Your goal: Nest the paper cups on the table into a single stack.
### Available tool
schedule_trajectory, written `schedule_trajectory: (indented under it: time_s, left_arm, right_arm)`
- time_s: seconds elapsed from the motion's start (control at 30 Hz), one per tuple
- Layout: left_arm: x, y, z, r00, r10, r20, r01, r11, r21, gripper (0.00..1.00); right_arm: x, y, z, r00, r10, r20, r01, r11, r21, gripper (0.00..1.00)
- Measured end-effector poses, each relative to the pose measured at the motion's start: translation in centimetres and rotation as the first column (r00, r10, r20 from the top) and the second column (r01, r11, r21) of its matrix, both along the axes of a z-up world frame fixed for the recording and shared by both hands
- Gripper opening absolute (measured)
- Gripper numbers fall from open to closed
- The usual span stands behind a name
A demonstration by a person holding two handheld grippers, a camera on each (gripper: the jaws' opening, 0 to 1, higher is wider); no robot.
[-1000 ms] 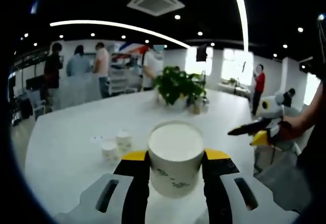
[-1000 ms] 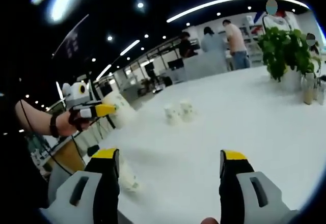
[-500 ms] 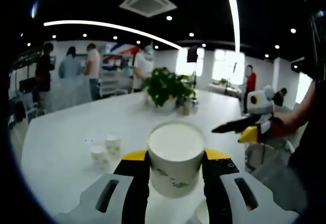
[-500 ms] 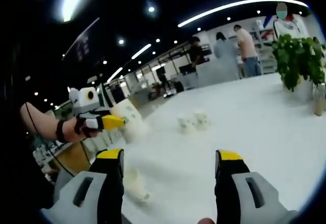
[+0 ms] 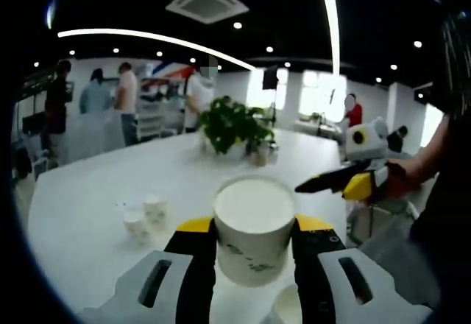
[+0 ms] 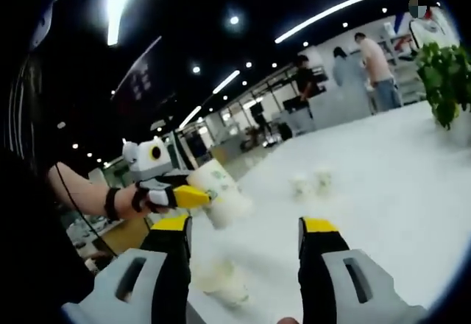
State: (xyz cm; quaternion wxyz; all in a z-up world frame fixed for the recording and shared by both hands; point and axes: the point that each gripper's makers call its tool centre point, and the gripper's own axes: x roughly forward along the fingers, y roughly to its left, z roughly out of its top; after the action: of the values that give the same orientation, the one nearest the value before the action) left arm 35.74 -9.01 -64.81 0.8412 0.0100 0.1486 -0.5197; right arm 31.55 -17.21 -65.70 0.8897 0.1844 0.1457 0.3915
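In the left gripper view, your left gripper (image 5: 254, 247) squeezes one paper cup (image 5: 252, 228) between its jaws and holds it up over the white table (image 5: 88, 213). A second cup (image 5: 288, 305) peeks in at the bottom, just under the held one, so your next job is probably to drop the held cup into it. Two small cups (image 5: 144, 215) stand far off on the table, side by side and not stacked, so most of the job is left. A green plant (image 5: 232, 124) sits farther back, out of your way. Your right gripper (image 5: 335, 182) hangs near on the right. In the right gripper view, your right gripper (image 6: 243, 265) has its jaws spread apart with nothing in them. The cup on the table (image 6: 224, 283) waits right below, and your left gripper (image 6: 188, 196) carries its cup (image 6: 221, 194) close above it. The two far cups (image 6: 309, 184) show small beyond.
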Motion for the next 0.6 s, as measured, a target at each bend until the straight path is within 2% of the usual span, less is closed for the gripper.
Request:
schedule_trajectory:
  time_s: [0.17, 0.37, 0.6]
  left_arm:
    - [-0.3, -0.4, 0.4, 1.000, -0.023, 0.002, 0.023, 1.000, -0.019, 0.39]
    - [-0.9, -1.1, 0.9, 0.998, -0.063, -0.005, 0.063, 0.997, -0.044, 0.39]
    - [-1.6, -1.6, 1.3, 0.995, -0.099, -0.005, 0.098, 0.994, -0.052, 0.39]
  right_arm:
    - [-0.1, 1.2, 0.1, 0.999, 0.045, -0.029, -0.043, 0.998, 0.046, 0.49]
    - [-0.2, 2.8, 0.2, 0.995, 0.091, -0.032, -0.088, 0.993, 0.076, 0.42]
    - [-0.7, 3.8, -0.4, 0.990, 0.131, -0.051, -0.127, 0.988, 0.083, 0.38]
